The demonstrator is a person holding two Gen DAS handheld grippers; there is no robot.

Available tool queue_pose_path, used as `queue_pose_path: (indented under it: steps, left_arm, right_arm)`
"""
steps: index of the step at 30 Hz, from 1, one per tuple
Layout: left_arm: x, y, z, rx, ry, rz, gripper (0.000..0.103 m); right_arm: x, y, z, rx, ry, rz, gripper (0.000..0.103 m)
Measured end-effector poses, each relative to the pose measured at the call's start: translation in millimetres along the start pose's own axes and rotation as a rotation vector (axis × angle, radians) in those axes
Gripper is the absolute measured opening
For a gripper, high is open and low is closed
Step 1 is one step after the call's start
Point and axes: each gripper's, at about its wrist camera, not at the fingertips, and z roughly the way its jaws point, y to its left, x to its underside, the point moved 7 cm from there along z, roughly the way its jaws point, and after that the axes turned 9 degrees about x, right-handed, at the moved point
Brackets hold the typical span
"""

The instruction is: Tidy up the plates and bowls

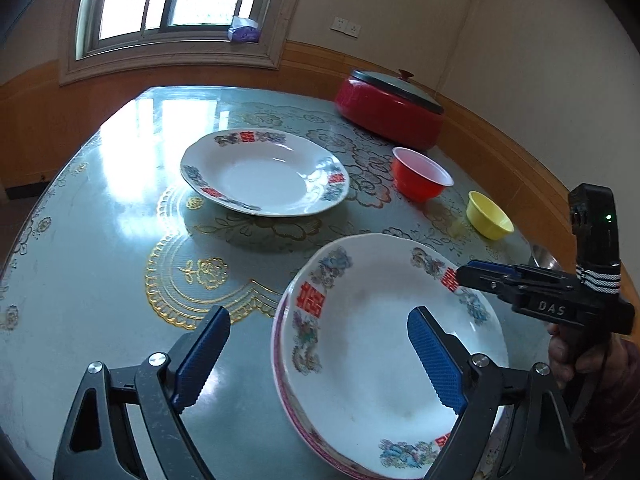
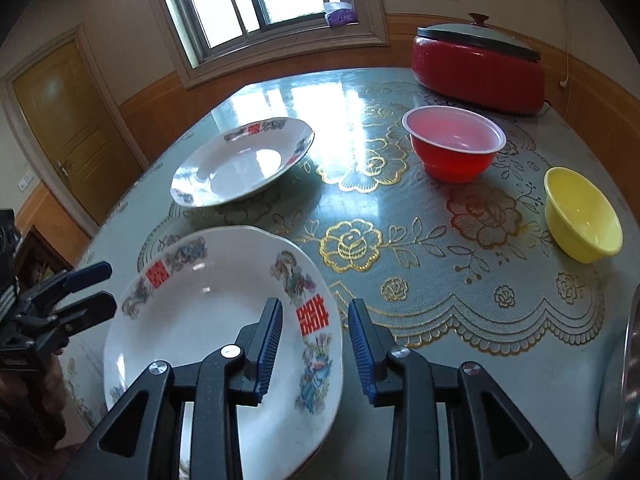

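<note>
Two grippers sit in your hands over the near stack of plates. Your left gripper point(image 1: 320, 356) stands wide, with nothing between its blue pads; one finger hangs over the bare tablecloth at 7 o'clock in the left wrist view, the other over the bowl of the top plate point(image 1: 384, 344) at 5 o'clock. Your right gripper point(image 2: 316, 344) stands at a narrow gap straddling the right rim of that plate point(image 2: 216, 320); the rim lies between the pads with a gap visible on each side, so neither pad presses on it. In the left wrist view the right gripper's fingertips point(image 1: 480, 274) reach the plate rim from 3 o'clock. Under the top plate a pink-edged plate point(image 1: 292, 404) shows at its left rim; the two are nested. Outward from the stack, at 12 o'clock in the left wrist view, a second decorated plate point(image 1: 264, 172) lies alone on the table point(image 1: 100, 280), well apart from the stack. At 1 o'clock a red bowl point(image 1: 420, 176) stands upright, and just beside it at 2 o'clock a yellow bowl point(image 1: 490, 216) stands tilted. Beyond the bowls, a red lidded pot point(image 1: 388, 112) stands at the table's far edge. A metal rim point(image 2: 624, 380) shows at 4 o'clock in the right wrist view; what it belongs to you cannot tell.
</note>
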Motion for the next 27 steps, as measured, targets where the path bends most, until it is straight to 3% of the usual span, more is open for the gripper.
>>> queue_pose_path:
  steps: [8, 13, 27]
  left_arm:
    - [-27, 43, 8, -0.085, 0.011, -0.082, 0.099]
    - [-45, 70, 13, -0.106, 0.008, -0.147, 0.101]
    - [-71, 111, 38, -0.236, 0.070, -0.100, 0.103]
  right_arm:
    - [-42, 28, 28, -0.219, 0.080, 0.117, 0.042]
    - [-64, 41, 51, -0.299, 0.130, 0.198, 0.044]
    - [-107, 31, 109, -0.294, 0.156, 0.380, 0.044]
